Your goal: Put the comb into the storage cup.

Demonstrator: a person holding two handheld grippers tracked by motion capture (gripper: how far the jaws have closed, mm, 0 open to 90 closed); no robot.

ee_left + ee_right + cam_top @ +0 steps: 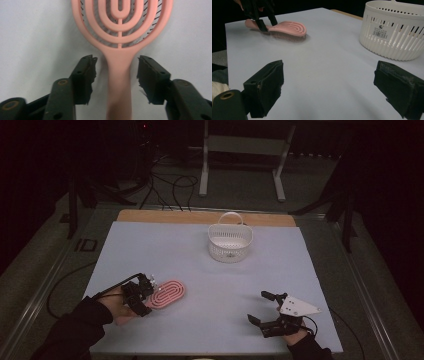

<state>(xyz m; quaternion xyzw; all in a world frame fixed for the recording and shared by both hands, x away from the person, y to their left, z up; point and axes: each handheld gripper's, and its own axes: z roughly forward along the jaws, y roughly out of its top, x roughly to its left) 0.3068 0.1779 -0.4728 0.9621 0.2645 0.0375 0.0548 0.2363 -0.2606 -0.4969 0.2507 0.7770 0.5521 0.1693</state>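
left gripper (pixel 117 72): astride pink hairbrush (pixel 119 45) handle (pads not touching) | right gripper (pixel 329 92): wide apart, holding nothing

Dim room; grey carpeted floor (pixel 310 185) carries loose black cables (pixel 172 187); white metal frame (pixel 242 157) stands beyond the pale-covered table (pixel 165 247); surroundings dark.

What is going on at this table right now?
A person works with two hand-held grippers. The left gripper sits astride the handle of a pink hairbrush lying on the pale table cover; its pads do not yet touch the handle. The right gripper rests open near the front edge, holding nothing. A white basket stands farther back.
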